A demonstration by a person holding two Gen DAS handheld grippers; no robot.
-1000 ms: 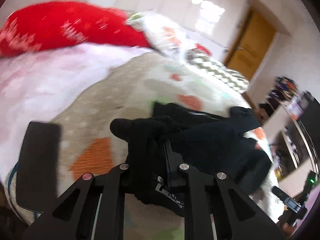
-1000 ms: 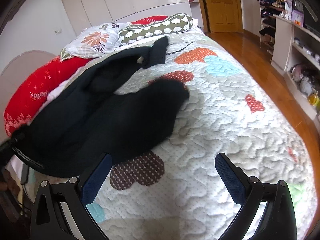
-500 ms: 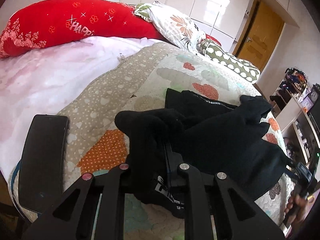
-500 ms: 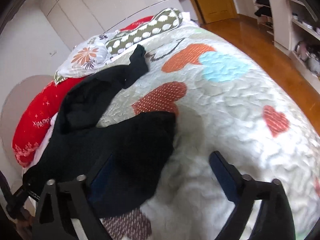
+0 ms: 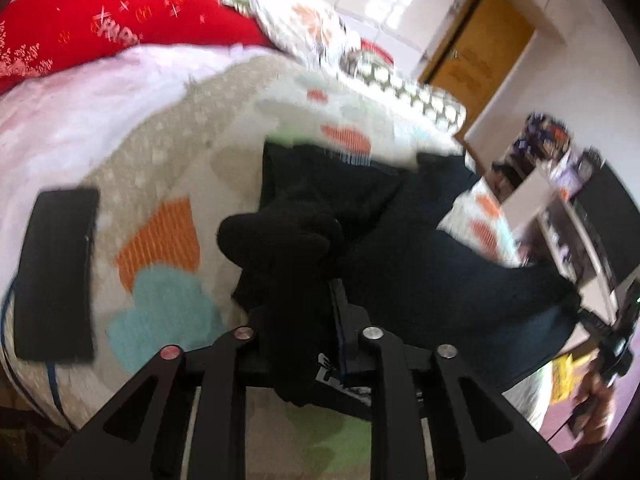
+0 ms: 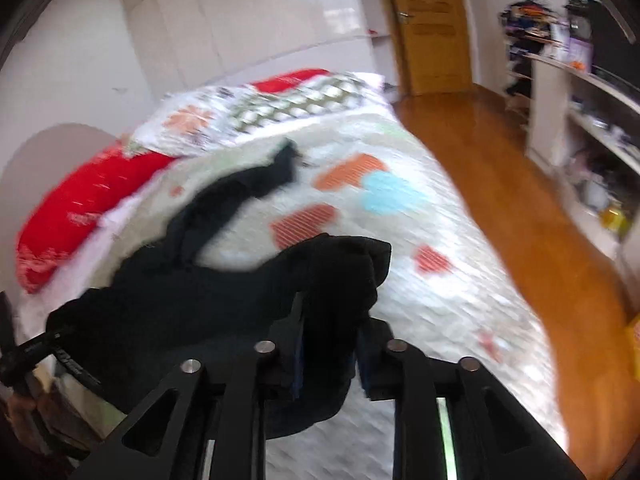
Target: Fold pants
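The black pants [image 5: 420, 240] lie bunched on the patterned quilt [image 5: 168, 184] of a bed. My left gripper [image 5: 304, 312] is shut on a bunched corner of the pants near the bed's near edge. My right gripper [image 6: 328, 332] is shut on another part of the pants [image 6: 192, 292] and holds it lifted above the quilt [image 6: 420, 280]. One pant leg [image 6: 256, 180] trails toward the pillows. The right gripper also shows at the far right of the left wrist view [image 5: 608, 340]. Both views are motion-blurred.
A black phone [image 5: 56, 272] with a cable lies on the bed's left edge. A red bolster [image 5: 120, 36] and patterned pillows [image 6: 280, 112] lie at the head. Wooden floor [image 6: 520, 208], shelves [image 6: 592, 128] and a door [image 6: 432, 24] are to the right.
My right gripper was open above the quilt; it has closed on the pants and lifted them. My left gripper keeps its hold and has shifted slightly.
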